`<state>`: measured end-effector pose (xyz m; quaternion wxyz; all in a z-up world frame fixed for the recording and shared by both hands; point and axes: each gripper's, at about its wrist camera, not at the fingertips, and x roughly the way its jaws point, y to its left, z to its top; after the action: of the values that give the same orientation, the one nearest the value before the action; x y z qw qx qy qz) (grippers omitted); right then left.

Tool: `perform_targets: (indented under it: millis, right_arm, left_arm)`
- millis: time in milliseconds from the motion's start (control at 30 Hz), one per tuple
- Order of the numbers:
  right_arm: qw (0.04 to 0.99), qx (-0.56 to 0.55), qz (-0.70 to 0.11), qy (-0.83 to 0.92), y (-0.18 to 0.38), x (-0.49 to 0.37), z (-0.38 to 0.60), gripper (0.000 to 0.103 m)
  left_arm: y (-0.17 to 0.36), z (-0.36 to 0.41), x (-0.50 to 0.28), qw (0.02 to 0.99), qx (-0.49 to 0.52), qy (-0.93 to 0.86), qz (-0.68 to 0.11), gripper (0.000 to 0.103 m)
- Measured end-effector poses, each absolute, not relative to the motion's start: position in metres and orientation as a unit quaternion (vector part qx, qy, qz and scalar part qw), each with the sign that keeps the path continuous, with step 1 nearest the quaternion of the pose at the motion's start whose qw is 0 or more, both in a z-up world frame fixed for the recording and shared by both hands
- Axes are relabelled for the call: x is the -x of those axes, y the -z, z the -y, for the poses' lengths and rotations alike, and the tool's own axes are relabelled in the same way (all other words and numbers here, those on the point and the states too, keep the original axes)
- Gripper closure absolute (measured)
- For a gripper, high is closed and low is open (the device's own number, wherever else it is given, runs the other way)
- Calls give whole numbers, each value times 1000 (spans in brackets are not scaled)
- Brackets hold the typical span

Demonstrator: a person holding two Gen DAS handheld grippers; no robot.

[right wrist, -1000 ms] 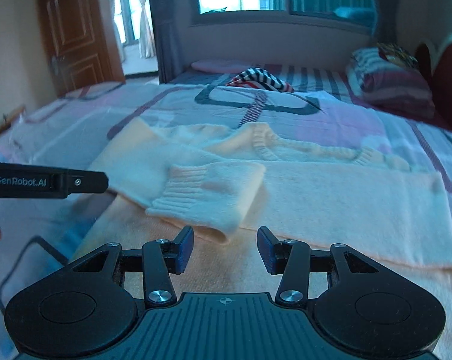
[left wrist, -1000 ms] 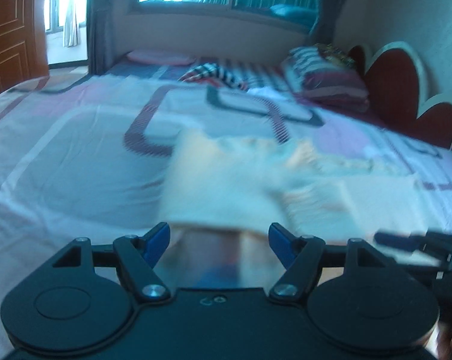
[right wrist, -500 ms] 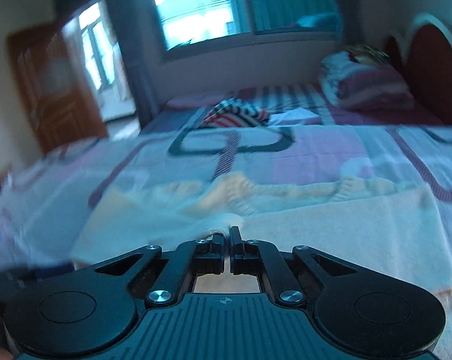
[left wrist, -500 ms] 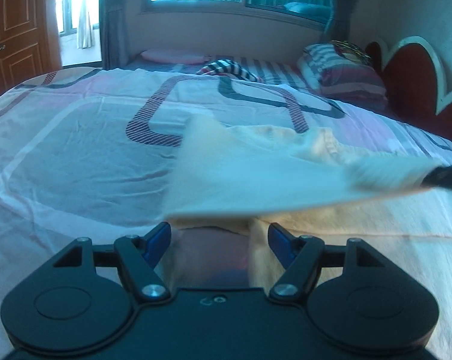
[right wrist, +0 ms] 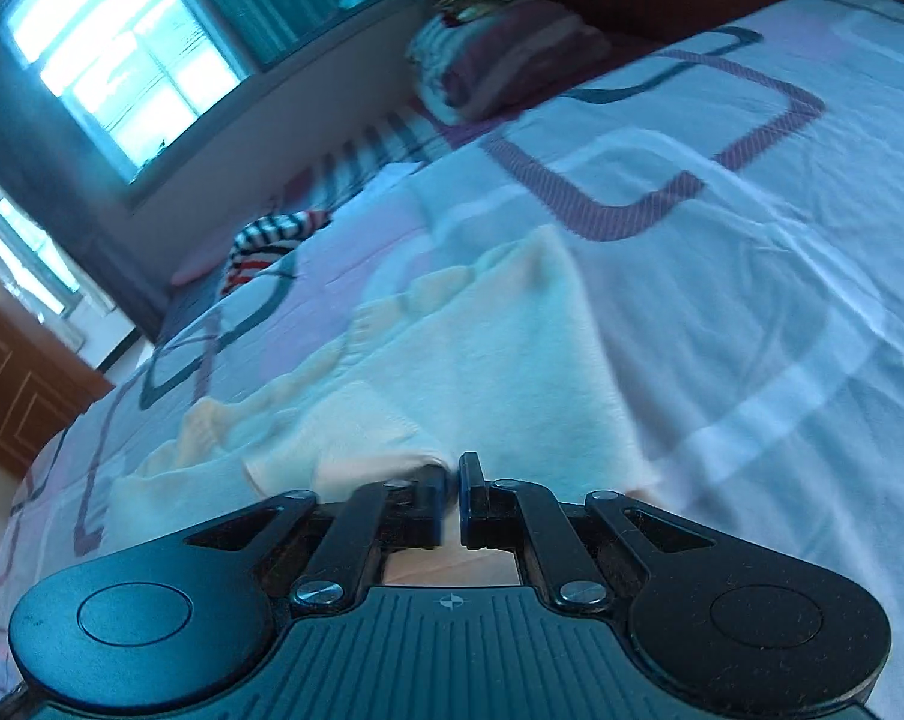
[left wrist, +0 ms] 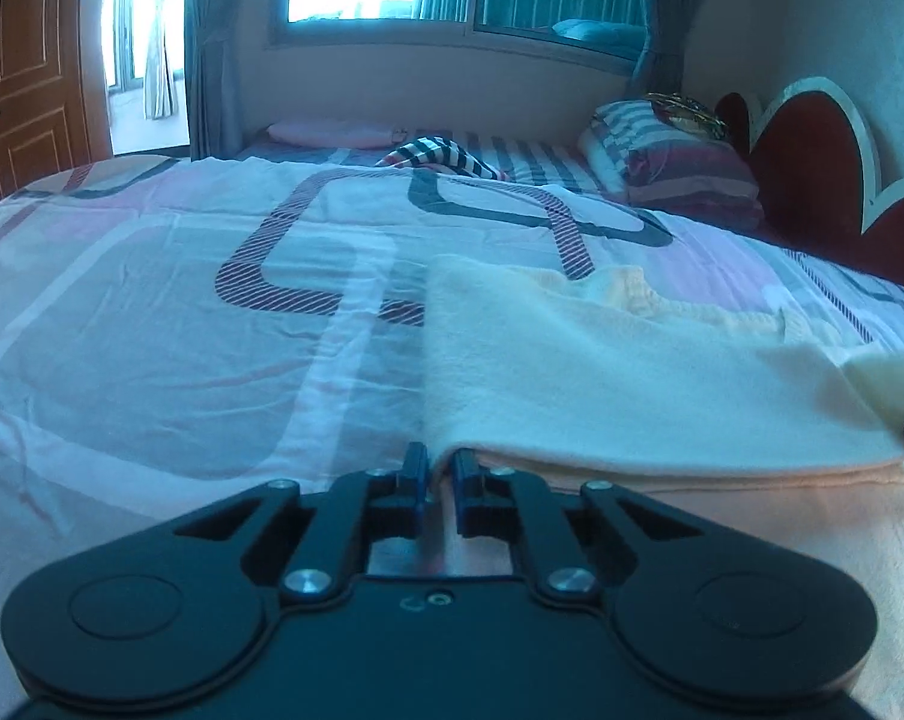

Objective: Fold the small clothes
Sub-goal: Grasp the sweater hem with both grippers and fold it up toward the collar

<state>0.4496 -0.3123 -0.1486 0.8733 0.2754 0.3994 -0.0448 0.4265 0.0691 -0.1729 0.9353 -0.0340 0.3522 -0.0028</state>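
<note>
Since 1 second ago I carried the sleeve across the sweater [left wrist: 602, 372]; both grippers, left [left wrist: 439, 468] and right [right wrist: 452, 477], now pinch its fabric mid-bed [left wrist: 152, 312]. Folding remains unfinished, I judge.

Left claw [left wrist: 439, 469] closing, right claw [right wrist: 452, 476] clamped.

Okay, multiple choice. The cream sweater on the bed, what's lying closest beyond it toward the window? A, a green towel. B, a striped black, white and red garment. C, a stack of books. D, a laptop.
B: beyond the cream sweater, near the far edge of the patterned bedspread, lies a bunched striped garment in black, white and red; no laptop, books or green towel show.
</note>
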Motion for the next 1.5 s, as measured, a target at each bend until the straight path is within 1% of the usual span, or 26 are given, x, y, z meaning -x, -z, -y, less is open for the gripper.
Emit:
perform_targets:
  millis: [200,367,600,667,700,733,767,800,867,933,967,1033,1100,1133,1233,1367,1400,1433,1467,1500]
  right_arm:
    - [874,-283,-390,57,148,-448,325,100]
    - [866,-297,-397,67,155,-446,333,100]
    - [880,-241,-400,88,157,-429,321,100]
    - [883,-233,-400,74,154,-427,321,100]
    - [885,-236,-395,73,151,-426,323,100]
    - [886,-239,-391,72,148,-425,325,100]
    - [888,-239,-385,73,145,-425,327,100]
    - [891,-234,-381,78,142,-427,328,100]
    - [895,-227,-375,84,140,-432,331,100]
    - [892,-231,-377,87,141,-441,333,100]
    - [890,-234,-381,87,143,-448,334,99]
    - [892,-227,-382,88,144,-455,333,90]
    - [896,-208,-379,95,142,-458,331,57]
    - [901,-201,-371,98,139,-456,331,55]
    - [909,-191,-356,99,137,-453,331,55]
    - [908,-167,-375,83,146,-471,324,55]
    - [908,-157,-378,84,149,-476,321,58]
    - [908,-151,-382,85,152,-480,318,65]
    - [906,-151,-387,81,156,-483,317,83]
    - [905,-147,-390,82,159,-485,315,90]
  left_arm:
    - [172,-73,-430,932,47,1,-359,95]
    - [172,-75,-431,931,55,1,-361,95]
    - [170,-75,-429,929,48,7,-367,95]
    - [165,-74,-426,928,41,17,-371,92]
    - [162,-74,-424,927,39,23,-371,86]
    - [158,-74,-422,927,37,28,-372,78]
    - [154,-75,-419,927,35,33,-371,77]
    - [150,-75,-417,928,35,37,-368,79]
    - [143,-75,-417,931,41,37,-362,75]
    - [139,-78,-424,929,67,30,-364,60]
    - [138,-79,-429,927,78,24,-365,59]
    - [137,-77,-439,928,87,17,-362,58]
    - [140,-74,-451,927,83,15,-365,57]
    - [143,-73,-457,925,85,16,-370,57]
    - [150,-71,-475,921,97,16,-378,57]
    - [161,-70,-499,917,104,2,-384,57]
    - [164,-72,-504,916,111,-2,-385,59]
    - [167,-74,-509,914,121,-6,-386,63]
    - [171,-77,-512,913,129,-10,-387,66]
    - [175,-80,-515,911,140,-12,-387,81]
